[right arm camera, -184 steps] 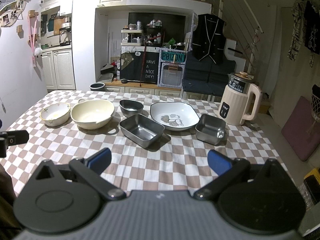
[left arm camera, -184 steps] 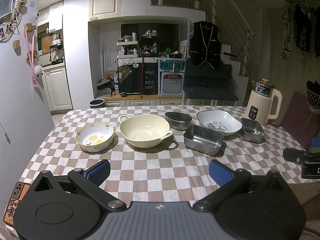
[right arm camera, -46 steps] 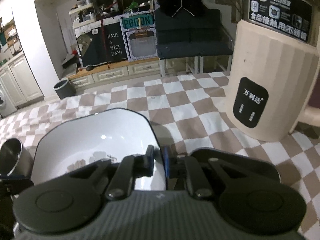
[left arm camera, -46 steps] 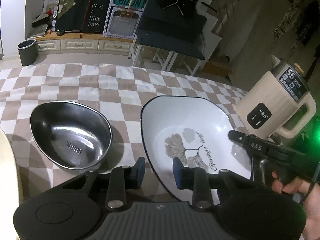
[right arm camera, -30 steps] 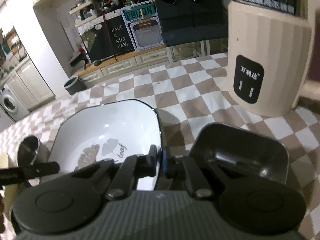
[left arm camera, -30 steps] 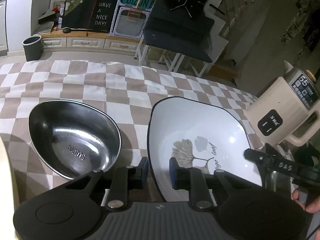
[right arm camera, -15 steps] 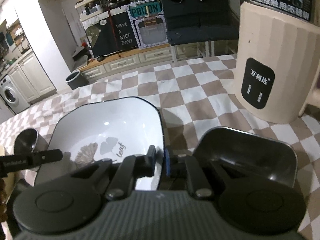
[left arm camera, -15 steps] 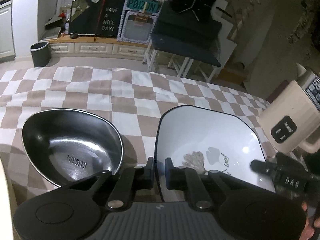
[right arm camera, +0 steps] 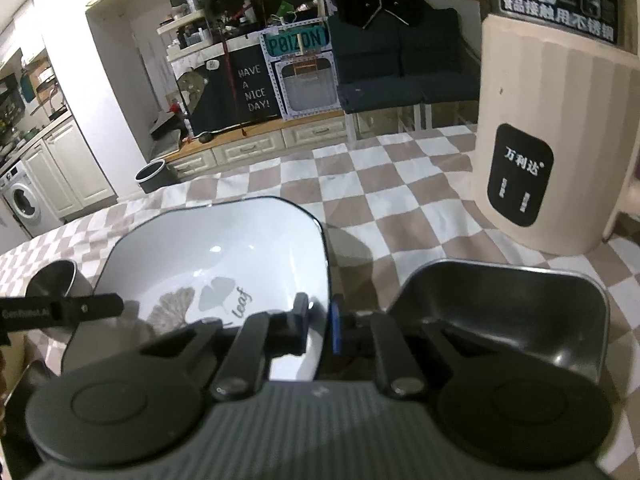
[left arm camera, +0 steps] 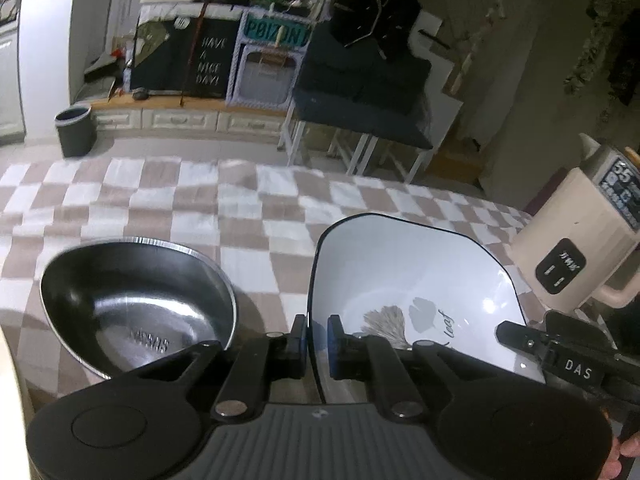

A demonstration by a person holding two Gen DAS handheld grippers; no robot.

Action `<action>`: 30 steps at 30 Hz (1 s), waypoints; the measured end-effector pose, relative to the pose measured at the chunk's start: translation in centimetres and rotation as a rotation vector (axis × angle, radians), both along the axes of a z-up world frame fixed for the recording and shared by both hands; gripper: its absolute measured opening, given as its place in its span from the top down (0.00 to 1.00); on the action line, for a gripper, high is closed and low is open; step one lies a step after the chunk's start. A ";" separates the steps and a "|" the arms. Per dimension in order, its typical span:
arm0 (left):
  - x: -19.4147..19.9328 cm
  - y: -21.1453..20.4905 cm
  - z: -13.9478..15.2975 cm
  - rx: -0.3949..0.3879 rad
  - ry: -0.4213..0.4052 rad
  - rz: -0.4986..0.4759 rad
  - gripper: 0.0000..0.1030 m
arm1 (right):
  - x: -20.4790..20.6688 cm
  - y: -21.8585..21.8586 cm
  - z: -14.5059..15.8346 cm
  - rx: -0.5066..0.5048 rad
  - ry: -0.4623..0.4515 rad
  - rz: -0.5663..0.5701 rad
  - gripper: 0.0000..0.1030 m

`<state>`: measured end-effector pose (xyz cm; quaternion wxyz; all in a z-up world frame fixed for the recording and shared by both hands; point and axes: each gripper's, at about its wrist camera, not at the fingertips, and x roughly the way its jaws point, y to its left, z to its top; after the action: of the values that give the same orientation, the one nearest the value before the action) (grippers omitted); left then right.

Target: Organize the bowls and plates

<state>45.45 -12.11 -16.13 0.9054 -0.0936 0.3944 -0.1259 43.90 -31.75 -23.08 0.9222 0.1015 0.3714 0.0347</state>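
A white square-ish plate [left arm camera: 400, 272] with a dark rim and a leaf print lies on the checked tablecloth. My left gripper [left arm camera: 317, 330] is closing on the plate's left rim, with a pad pressing on each side of it. In the right wrist view the same plate [right arm camera: 224, 256] has its right rim between the pads of my right gripper [right arm camera: 320, 320], whose jaws are closing on it. Each gripper's fingers [left arm camera: 520, 336] reach into the other camera's view. An oval steel bowl [left arm camera: 136, 304] sits just left of the plate.
A rectangular steel container [right arm camera: 500, 312] stands right beside the plate on the right. Behind it is a tall cream kettle [right arm camera: 552, 140]. A person's hand [left arm camera: 624, 452] shows at the lower right. Checked tablecloth [left arm camera: 248, 216] stretches beyond the plate to the far table edge.
The left jaws have closed from well apart onto the plate's left rim. The right gripper has stayed at the right rim, its jaws widening slightly and then narrowing again.
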 end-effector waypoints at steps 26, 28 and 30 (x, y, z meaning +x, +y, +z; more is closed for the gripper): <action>-10.0 4.8 11.9 0.024 -0.154 0.024 0.89 | -7.4 3.1 11.7 0.081 -0.176 0.085 0.89; -11.5 5.6 13.1 0.032 -0.171 0.023 0.89 | -8.5 3.6 12.6 0.102 -0.182 0.093 0.89; -13.1 6.3 13.9 0.045 -0.176 0.032 0.89 | -9.8 4.4 13.4 0.111 -0.183 0.104 0.89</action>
<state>32.38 -5.81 -2.18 0.9404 -0.0679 0.3145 -0.1103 34.06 -27.35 -9.67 0.9422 0.1296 0.2878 0.1121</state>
